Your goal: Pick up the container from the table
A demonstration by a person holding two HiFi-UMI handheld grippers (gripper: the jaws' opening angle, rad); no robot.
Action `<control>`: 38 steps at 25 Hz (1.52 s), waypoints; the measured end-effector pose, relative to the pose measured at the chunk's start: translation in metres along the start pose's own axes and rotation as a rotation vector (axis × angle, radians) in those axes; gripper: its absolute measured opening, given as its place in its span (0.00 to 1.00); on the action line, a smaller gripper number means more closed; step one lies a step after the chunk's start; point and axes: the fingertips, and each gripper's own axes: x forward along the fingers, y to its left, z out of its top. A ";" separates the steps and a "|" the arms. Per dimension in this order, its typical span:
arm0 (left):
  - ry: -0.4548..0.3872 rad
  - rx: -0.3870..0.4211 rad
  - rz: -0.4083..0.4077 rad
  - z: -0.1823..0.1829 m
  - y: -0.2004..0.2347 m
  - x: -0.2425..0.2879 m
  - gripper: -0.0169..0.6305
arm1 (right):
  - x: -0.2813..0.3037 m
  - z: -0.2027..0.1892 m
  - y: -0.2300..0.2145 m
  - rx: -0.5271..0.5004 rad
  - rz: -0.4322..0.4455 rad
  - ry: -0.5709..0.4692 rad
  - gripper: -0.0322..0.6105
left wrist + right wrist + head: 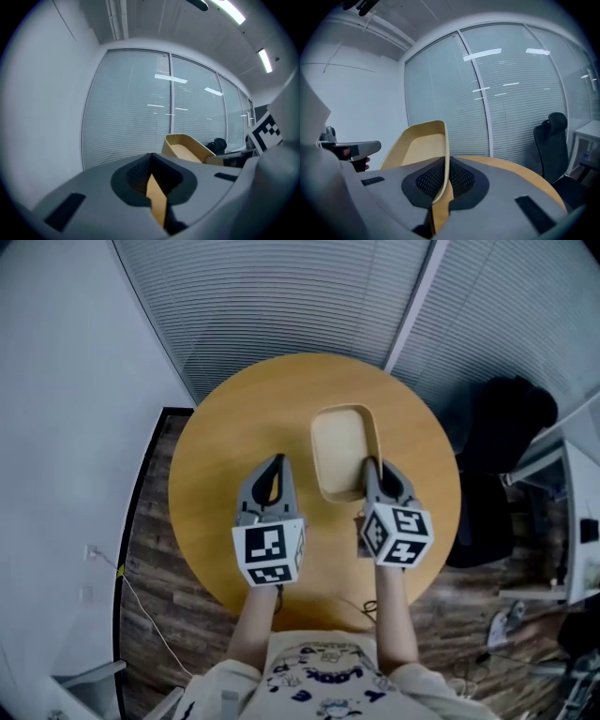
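A pale wooden container [342, 446] with rounded corners is over the middle of the round wooden table [225, 456]. My right gripper [373, 470] is shut on its right side wall near the front corner. In the right gripper view the thin wall [443, 154] runs between the two dark pads of the gripper [440, 183], and the container [417, 145] stands up to the left. My left gripper [274, 465] hovers just left of the container, shut on nothing. The left gripper view shows its jaws [152, 180] together, with the container [185, 146] ahead to the right.
A black office chair [497, 427] stands right of the table, and it also shows in the right gripper view as the chair [551, 140]. A white desk [572, 484] is at the far right. Blinds cover the glass wall [309, 306] behind. A cable [141, 606] lies on the floor at the left.
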 end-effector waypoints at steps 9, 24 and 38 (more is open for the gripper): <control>-0.047 0.007 0.014 0.019 -0.009 -0.027 0.03 | -0.034 0.021 0.002 -0.007 0.001 -0.087 0.07; -0.066 0.005 0.005 0.026 -0.012 -0.039 0.03 | -0.046 0.027 0.008 -0.005 0.010 -0.110 0.07; -0.072 0.003 -0.008 0.029 -0.022 -0.044 0.03 | -0.053 0.027 0.007 -0.010 0.012 -0.109 0.07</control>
